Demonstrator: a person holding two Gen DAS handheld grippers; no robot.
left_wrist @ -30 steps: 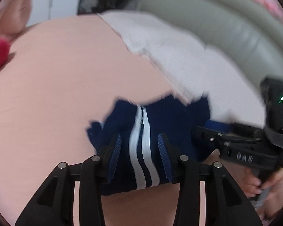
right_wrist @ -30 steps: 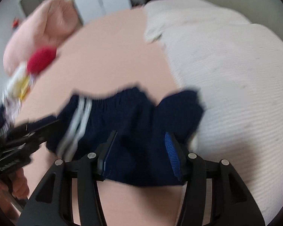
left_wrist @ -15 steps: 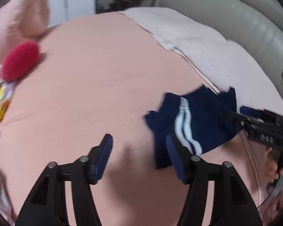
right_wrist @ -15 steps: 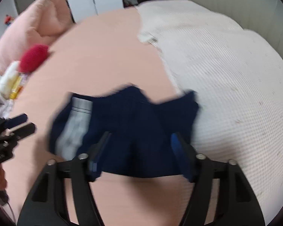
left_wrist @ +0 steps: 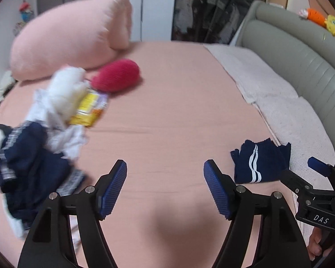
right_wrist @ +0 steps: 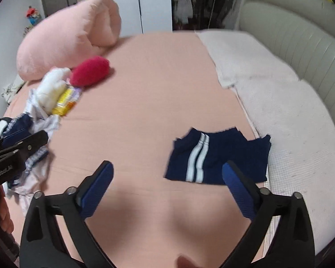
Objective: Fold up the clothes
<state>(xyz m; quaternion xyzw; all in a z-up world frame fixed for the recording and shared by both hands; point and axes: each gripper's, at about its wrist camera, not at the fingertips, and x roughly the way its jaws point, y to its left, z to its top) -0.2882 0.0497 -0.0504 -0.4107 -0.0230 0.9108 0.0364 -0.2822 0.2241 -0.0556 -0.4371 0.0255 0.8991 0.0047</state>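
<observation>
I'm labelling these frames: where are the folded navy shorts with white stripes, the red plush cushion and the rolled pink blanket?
folded navy shorts with white stripes (right_wrist: 223,158), right wrist view, centre panel
red plush cushion (left_wrist: 116,76), left wrist view, middle
rolled pink blanket (left_wrist: 71,35), left wrist view, broad side

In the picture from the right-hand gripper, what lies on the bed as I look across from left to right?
Pile of unfolded clothes → yellow packet → red plush → folded navy shorts with white stripes → white blanket by the grey headboard.

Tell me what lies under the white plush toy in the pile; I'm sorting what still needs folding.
Under the white plush toy shows a yellow printed item and white cloth, with navy clothing lower in the heap. What lies deeper is covered.
</observation>
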